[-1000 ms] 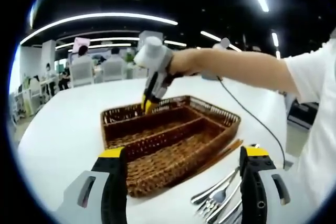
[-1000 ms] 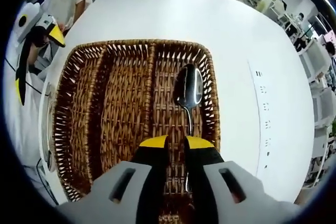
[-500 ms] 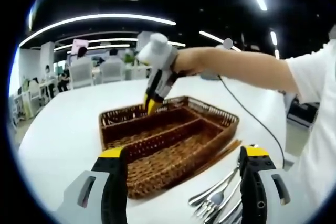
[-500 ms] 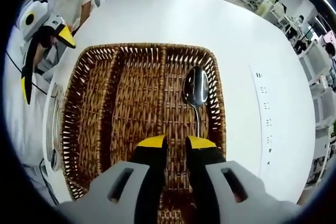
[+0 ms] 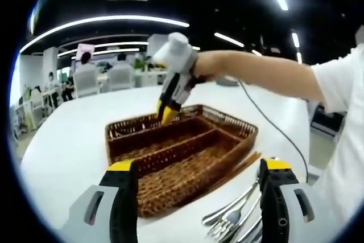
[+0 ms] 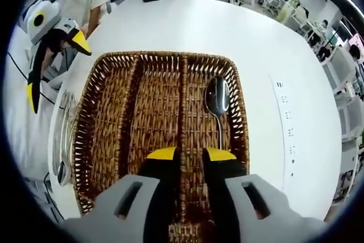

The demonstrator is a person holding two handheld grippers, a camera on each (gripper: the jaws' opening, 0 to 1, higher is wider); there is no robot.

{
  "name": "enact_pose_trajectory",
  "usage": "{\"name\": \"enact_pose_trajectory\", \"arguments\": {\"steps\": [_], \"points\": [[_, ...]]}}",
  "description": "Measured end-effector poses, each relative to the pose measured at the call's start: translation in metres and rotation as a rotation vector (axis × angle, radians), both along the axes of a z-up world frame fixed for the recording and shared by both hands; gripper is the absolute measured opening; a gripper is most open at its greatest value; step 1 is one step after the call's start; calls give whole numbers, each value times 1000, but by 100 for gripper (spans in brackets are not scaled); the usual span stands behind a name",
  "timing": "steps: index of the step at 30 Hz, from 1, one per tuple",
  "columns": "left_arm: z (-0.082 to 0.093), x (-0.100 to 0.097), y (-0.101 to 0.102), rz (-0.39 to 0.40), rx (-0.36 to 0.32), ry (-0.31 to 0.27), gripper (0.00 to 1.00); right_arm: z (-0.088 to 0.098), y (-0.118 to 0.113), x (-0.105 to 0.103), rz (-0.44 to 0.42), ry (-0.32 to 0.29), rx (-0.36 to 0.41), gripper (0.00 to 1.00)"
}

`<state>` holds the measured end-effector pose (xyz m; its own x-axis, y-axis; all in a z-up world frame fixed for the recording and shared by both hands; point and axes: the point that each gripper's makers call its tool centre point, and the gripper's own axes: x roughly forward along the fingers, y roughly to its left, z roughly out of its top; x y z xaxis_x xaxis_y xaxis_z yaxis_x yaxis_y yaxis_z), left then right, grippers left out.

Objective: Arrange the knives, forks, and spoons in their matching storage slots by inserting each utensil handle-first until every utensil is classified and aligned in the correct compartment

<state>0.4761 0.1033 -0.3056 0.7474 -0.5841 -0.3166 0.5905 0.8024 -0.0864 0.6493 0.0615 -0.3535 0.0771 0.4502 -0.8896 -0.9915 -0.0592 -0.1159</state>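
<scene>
I see one spoon lying in the right-hand slot of the wicker tray, bowl toward the far end, handle toward me. My right gripper hovers just above the tray's near end, jaws slightly parted and grasping nothing. My left gripper waits wide open near the tray's corner, with loose cutlery piled just beside it on the white table.
</scene>
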Motion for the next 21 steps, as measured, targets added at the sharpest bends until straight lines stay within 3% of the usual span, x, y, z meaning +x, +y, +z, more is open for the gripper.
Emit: {"name": "enact_pose_trajectory", "arguments": {"steps": [21], "points": [[-1,2,-13,-24,14,7,88,8,-10,-20,12,-4,103,22]]}}
